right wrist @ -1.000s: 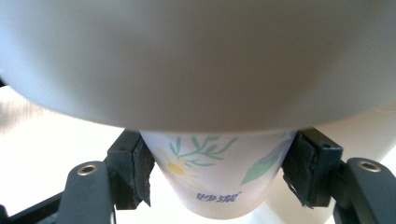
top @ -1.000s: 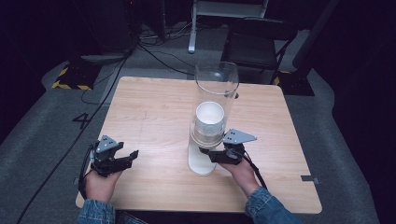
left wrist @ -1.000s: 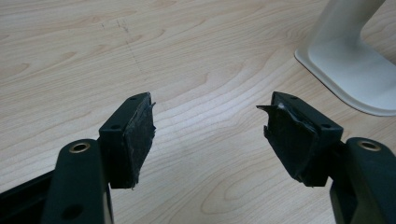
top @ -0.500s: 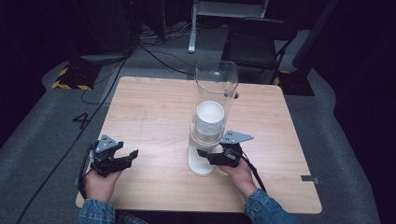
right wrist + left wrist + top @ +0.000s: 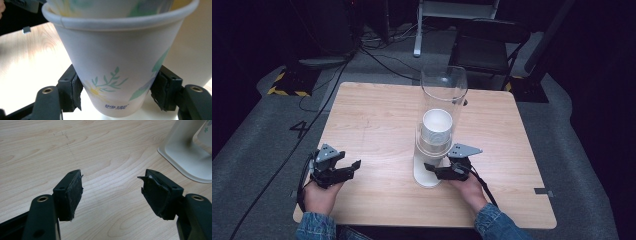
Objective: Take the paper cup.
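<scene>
**Right gripper closed on lowest paper cup at dispenser**

Right gripper (image 5: pixel 435 170) sits at the foot of the cup dispenser (image 5: pixel 439 125), jaws reaching in under the clear tube. In the right gripper view both pads press the sides of a paper cup (image 5: pixel 117 62), white with a leaf and flower print; a second cup nests inside its rim from above. Dispenser's white base (image 5: pixel 427 176) stands on the wooden table (image 5: pixel 372 115), near centre, toward the person's side. From the high view the stack's open top (image 5: pixel 437 122) shows white inside the tube.

Left gripper (image 5: pixel 349 167) rests low at the table's near left, well apart from the dispenser. Jaws spread wide, nothing between them, bare wood beneath; pads (image 5: pixel 75 192) look worn and frayed. Dispenser base (image 5: pixel 187 157) visible at upper right of its view.
</scene>
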`<state>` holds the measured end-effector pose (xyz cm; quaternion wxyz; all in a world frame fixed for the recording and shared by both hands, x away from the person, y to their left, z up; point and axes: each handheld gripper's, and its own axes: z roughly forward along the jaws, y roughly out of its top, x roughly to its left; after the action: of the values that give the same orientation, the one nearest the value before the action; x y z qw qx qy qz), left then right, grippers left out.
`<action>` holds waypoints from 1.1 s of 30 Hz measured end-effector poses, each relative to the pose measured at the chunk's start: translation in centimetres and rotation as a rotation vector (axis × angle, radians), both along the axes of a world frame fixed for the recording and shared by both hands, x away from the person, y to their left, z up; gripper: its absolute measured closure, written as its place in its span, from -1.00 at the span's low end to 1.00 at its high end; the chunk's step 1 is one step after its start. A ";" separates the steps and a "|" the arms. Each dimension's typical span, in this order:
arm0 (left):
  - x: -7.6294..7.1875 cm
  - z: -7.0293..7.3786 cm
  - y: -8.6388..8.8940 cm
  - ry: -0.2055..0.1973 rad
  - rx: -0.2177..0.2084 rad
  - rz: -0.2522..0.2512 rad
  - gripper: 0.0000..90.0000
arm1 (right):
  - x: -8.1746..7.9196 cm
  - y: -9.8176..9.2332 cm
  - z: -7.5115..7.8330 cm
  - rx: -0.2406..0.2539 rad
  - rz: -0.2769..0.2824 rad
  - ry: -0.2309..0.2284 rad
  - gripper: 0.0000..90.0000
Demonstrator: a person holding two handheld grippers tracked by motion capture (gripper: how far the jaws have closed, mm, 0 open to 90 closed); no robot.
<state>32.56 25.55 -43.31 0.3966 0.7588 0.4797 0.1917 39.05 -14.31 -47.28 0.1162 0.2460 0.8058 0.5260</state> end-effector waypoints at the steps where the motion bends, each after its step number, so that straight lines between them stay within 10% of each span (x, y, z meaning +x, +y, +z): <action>1: 0.0 0.0 0.0 0.001 0.001 -0.001 -0.28 | 0.0 0.0 -0.2 -0.005 -0.001 -0.001 -0.25; 33: 1.5 -0.3 -0.9 0.009 0.001 -0.028 -0.28 | -0.7 -0.2 -1.9 -0.118 -0.017 0.118 -0.26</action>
<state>34.10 24.70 -43.56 0.3968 0.7665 0.4706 0.1831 38.30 -14.55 -49.17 0.0870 0.2761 0.8388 0.4611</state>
